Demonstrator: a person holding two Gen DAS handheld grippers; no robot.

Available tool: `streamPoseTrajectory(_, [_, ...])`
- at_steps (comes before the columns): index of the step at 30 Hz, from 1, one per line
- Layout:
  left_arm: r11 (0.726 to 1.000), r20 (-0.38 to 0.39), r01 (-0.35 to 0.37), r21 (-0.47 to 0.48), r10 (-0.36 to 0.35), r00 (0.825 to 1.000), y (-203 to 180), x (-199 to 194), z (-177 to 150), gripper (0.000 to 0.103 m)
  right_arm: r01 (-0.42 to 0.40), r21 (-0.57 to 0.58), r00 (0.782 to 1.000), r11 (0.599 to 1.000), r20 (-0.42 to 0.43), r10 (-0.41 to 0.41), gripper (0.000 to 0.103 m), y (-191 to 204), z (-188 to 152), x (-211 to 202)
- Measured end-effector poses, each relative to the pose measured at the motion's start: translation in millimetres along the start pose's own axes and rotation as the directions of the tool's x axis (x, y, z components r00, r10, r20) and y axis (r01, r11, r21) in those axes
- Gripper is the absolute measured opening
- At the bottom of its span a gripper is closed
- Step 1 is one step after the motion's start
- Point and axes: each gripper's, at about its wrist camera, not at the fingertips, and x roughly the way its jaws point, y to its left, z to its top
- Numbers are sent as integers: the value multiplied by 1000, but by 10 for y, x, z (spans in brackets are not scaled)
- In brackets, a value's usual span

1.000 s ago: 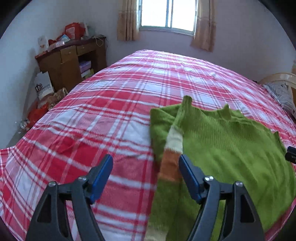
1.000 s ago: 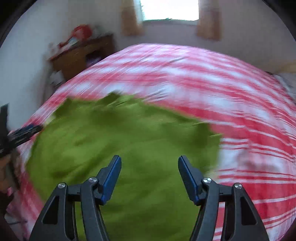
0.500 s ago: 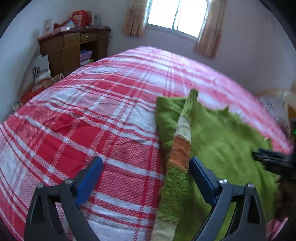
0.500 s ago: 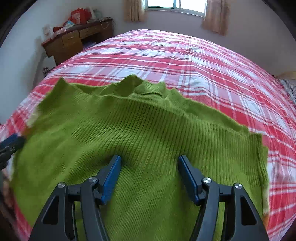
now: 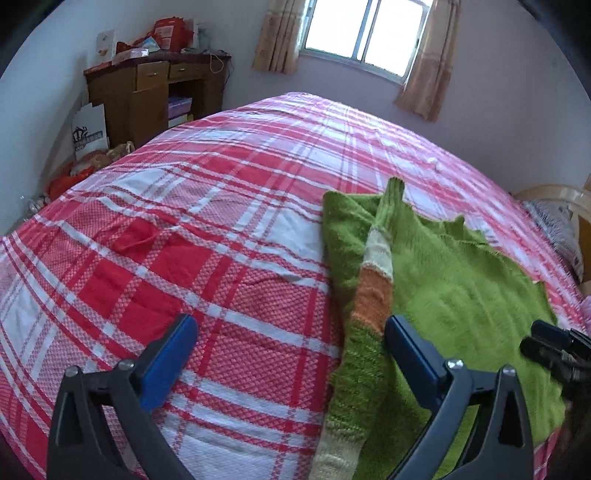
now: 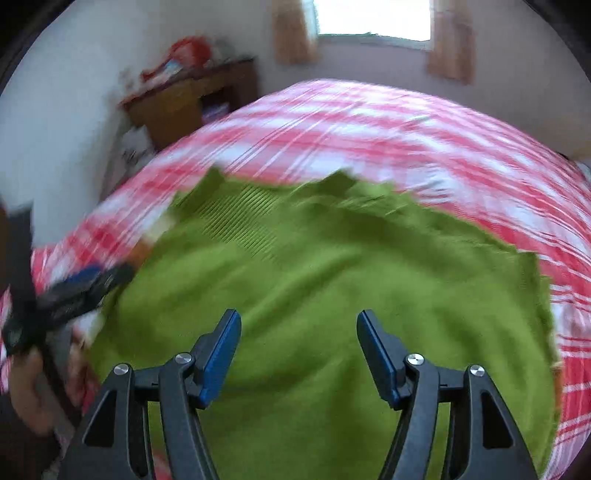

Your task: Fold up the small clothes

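Sweater (image 5: 461, 295): green ribbed knit, lying flat on the plaid bed (image 5: 184, 240), its striped sleeve (image 5: 373, 291) folded over.
Left tool (image 5: 291, 343): jaws opening, sleeve just inside its right pad.
Right tool (image 6: 299, 343): spread, hovering above sweater (image 6: 314, 277).

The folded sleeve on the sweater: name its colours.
The sleeve is green with cream and orange bands; the left wrist view shows it best.

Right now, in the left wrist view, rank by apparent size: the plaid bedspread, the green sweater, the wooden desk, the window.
1. plaid bedspread
2. green sweater
3. wooden desk and window: alike, both far away, so unranked.
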Motion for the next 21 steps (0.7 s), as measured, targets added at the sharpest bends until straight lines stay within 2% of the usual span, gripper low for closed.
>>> streamPoseTrajectory(2, [1000, -1, -10, 9, 10, 1000, -12, -3, -3, 103, 20, -13, 1000, 1000, -4, -20, 66, 72, 102, 135])
streamPoseTrajectory(4, [1000, -2, -10, 7, 10, 1000, -2, 0, -3, 103, 16, -11, 999, 1000, -41, -16, 66, 79, 202, 301])
streamPoseTrajectory(6, [1000, -4, -15, 12, 15, 1000, -14, -1, -5, 103, 53, -14, 995, 998, -85, -54, 66, 66, 296, 516])
streamPoseTrajectory(13, [1000, -13, -22, 18, 22, 1000, -28, 14, -4, 103, 53, 60, 997, 997, -63, -49, 68, -193, 490, 773])
streamPoseTrajectory(17, [1000, -15, -17, 14, 18, 1000, -15, 15, -5, 103, 54, 38, 998, 998, -34, -52, 69, -156, 474, 688])
streamPoseTrajectory(19, [1000, -12, -6, 4, 6, 1000, 3, 11, -1, 103, 58, 45, 998, 997, -3, -58, 69, -178, 357, 466])
streamPoseTrajectory(21, [1000, -11, -1, -1, 1, 1000, 12, 12, 4, 103, 29, 55, 999, 998, 42, -32, 70, -228, 217, 226])
